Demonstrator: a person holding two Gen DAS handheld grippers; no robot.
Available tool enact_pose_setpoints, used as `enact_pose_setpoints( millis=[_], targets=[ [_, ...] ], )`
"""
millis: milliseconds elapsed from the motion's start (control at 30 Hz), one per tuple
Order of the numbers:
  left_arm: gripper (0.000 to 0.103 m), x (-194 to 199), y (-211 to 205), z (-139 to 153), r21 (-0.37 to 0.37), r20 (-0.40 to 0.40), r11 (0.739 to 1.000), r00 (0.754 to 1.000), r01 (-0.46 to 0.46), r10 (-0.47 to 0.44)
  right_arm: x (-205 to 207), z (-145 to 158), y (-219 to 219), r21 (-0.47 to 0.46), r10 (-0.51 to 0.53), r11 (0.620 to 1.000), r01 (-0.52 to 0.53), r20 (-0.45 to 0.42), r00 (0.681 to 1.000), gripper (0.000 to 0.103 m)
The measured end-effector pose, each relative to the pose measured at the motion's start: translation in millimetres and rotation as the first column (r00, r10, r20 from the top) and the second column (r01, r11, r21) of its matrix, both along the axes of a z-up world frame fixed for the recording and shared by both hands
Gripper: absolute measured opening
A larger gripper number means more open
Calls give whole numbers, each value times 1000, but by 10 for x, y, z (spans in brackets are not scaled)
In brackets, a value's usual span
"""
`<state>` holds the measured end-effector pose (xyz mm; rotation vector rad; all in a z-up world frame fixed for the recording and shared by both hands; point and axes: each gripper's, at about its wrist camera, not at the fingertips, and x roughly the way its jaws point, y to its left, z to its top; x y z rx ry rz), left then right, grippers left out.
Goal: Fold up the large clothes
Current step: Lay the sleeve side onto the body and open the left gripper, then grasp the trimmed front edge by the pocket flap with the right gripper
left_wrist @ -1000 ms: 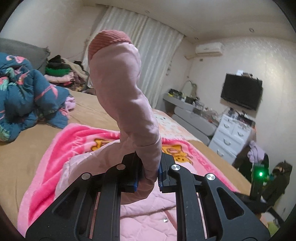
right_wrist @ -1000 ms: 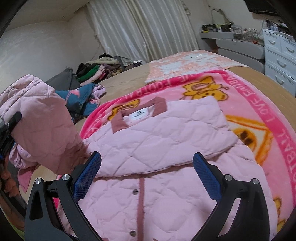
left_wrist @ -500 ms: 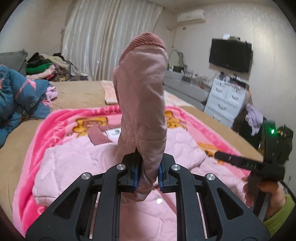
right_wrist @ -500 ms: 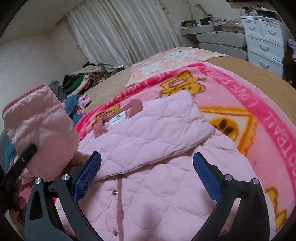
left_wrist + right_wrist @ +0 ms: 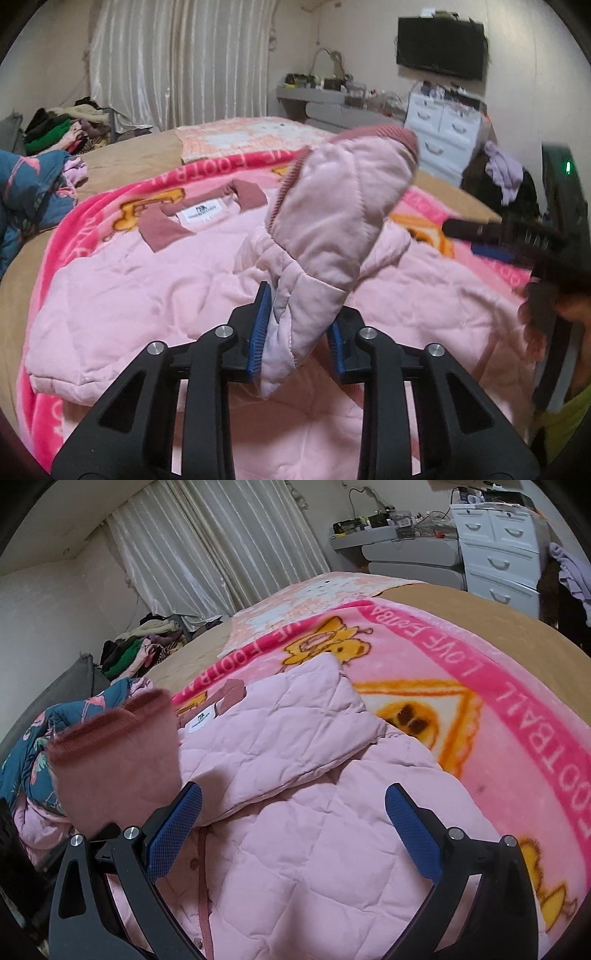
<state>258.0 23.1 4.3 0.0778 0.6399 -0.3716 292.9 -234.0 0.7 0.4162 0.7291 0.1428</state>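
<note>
Left wrist view shows the quilted pink jacket (image 5: 155,295) spread on the pink blanket (image 5: 62,254) over the bed (image 5: 125,162), its sleeve (image 5: 332,236) standing between the left tool (image 5: 299,332), whose jaws have just been opening and sit loosely around it. Puffy, light and soft, it likely grips best at the ribbed cuff (image 5: 391,134). Only the right wrist view shows the right tool (image 5: 291,834) spread wide and empty over the other sleeve (image 5: 280,746), folded across the chest.

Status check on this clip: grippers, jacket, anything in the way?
Left gripper just opening, sleeve between jaws. Right gripper open, empty. Jacket flat on blanket. Nothing blocking.
</note>
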Motion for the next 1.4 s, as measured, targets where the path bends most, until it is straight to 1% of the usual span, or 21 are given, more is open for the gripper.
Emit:
enact_pose_setpoints(
  millis=[67,133,167,233,267,300,333,433,467,533,600,667,733,767,833,867,933,1033,1100,1233,1400],
  targets=[
    [36,-9,-63,-56,22,-15,1000,1000,13,-12,-6,13,-15,1,-3,1000,3,0,1000,99],
    [62,-19,-145,-113,50,-48,998,998,47,-45,-12,23,-45,5,-9,1000,9,-1,1000,99],
    [66,-28,-195,-152,63,-71,995,995,73,-68,-19,31,-64,9,-11,1000,11,-1,1000,99],
    [68,-48,-267,-209,101,-83,990,993,95,-87,-35,47,-102,11,-18,1000,18,0,1000,99],
    [72,-64,-305,-228,128,-88,986,992,106,-95,-43,55,-115,12,-20,1000,20,1,1000,99],
    [77,-79,-332,-238,138,-97,983,990,118,-105,-54,69,-129,16,-19,1000,19,1,1000,99],
    [85,-92,-345,-235,133,-109,983,987,129,-115,-61,75,-135,19,-17,1000,17,1,1000,99],
    [94,-146,-350,-194,89,-152,980,975,176,-161,-78,95,-153,28,-14,1000,14,-3,1000,99],
    [94,-170,-337,-161,77,-151,979,973,186,-173,-84,102,-156,33,-13,999,13,-3,1000,99],
    [94,-185,-293,-96,81,-140,979,975,188,-175,-97,119,-143,45,4,999,-4,-7,1000,99],
    [94,-154,-187,4,69,-126,985,981,156,-146,-93,121,-99,49,33,998,-32,-18,999,99],
    [94,-97,-22,101,30,-121,993,986,118,-114,-102,108,-3,51,77,996,-76,-32,997,99],
    [94,0,205,204,0,-121,999,992,46,-45,-107,86,95,48,117,992,-115,-44,992,99],
    [94,50,363,253,-13,-117,1000,993,-7,5,-108,69,160,47,140,989,-138,-51,989,99],
    [94,113,598,320,-40,-117,996,991,-77,72,-106,33,279,46,178,983,-175,-68,982,99],
    [94,148,768,355,-63,-123,991,986,-121,112,-106,13,332,47,193,981,-190,-75,978,99],
    [94,182,1003,419,-85,-120,980,978,-181,170,-96,-37,456,49,220,975,-216,-93,971,99],
    [94,162,1290,520,-58,-80,960,960,-275,270,-70,-106,591,54,244,970,-239,-116,963,99],
    [94,159,1492,572,-67,-67,944,945,-324,319,-55,-150,674,53,256,967,-251,-131,958,99],
    [94,165,1832,590,-135,-96,912,922,-386,376,-9,-255,846,52,280,960,-275,-161,946,99],
    [94,196,2042,526,-140,-122,893,903,-427,412,89,-415,991,70,293,956,-285,-200,935,99]
  ],
)
